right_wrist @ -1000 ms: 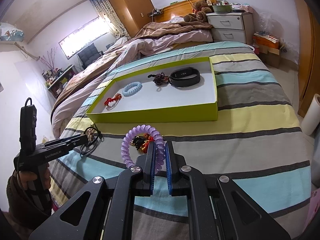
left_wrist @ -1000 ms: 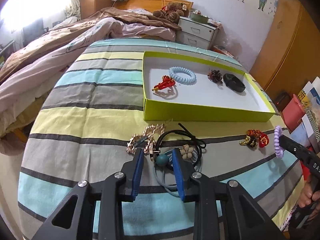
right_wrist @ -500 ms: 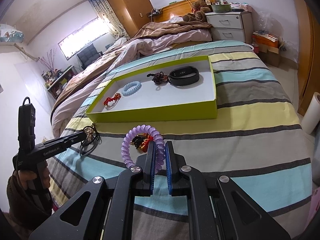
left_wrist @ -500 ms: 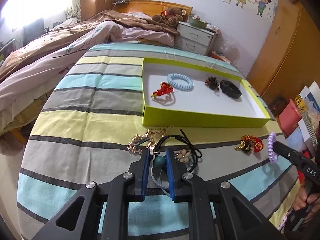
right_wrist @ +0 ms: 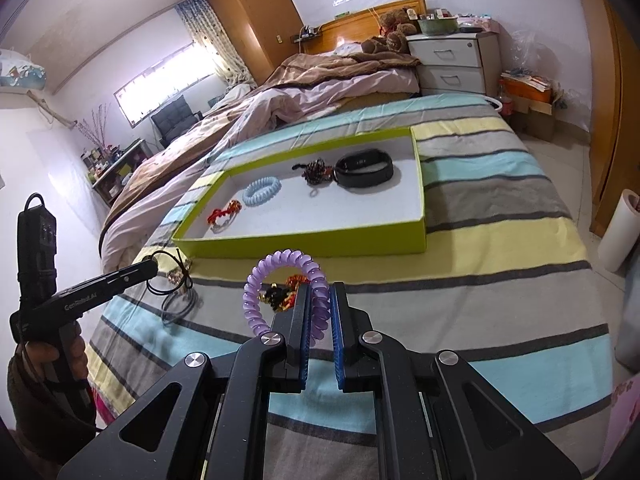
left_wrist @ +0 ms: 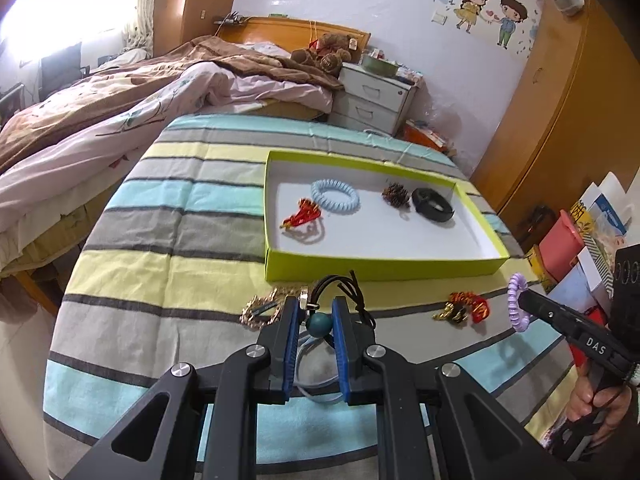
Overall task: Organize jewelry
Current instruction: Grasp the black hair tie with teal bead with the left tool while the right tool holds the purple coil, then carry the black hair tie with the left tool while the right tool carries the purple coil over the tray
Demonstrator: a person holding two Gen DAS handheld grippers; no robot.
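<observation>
Left wrist view: the left gripper [left_wrist: 316,316] angles down over the striped bedspread [left_wrist: 168,276], its blue pads clamped on a teal-beaded black cord hair tie [left_wrist: 319,322], short of the lime-green cardboard tray [left_wrist: 384,268].

Right wrist view: the right gripper [right_wrist: 319,300], likewise tilted down, pinches a purple spiral coil hair tie [right_wrist: 280,280] held upright above the bedspread.

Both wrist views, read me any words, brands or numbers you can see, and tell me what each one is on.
"DAS": on the side of the right tongs, rest of the word cut off.
"GenRobot.AI": on the side of the left tongs, slightly blurred.
Books beside the bed: print too small to read.
Wall sticker: pictures only.
</observation>
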